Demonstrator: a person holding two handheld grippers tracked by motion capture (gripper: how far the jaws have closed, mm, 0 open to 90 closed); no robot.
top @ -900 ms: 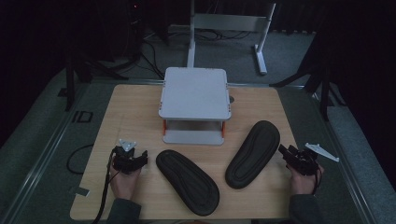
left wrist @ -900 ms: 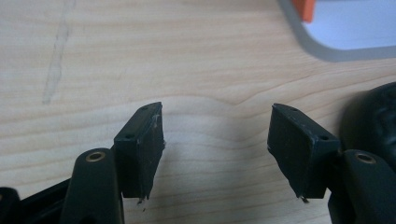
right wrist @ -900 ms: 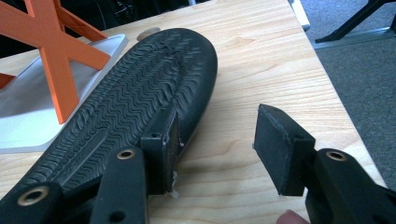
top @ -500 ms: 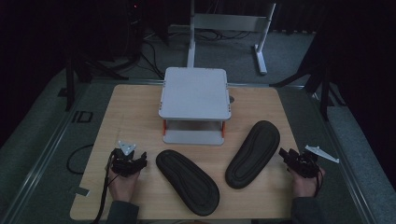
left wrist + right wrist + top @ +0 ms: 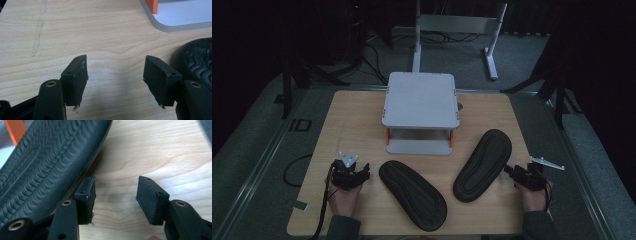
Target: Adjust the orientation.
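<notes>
Lying beside right tool (image 5: 115,198): black sole (image 5: 42,162).

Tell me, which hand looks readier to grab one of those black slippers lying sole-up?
Probably the right. The right gripper stands open with one jaw right beside the edge of the black ribbed rubber slipper. The left gripper, also open, points at bare wooden table.
</notes>
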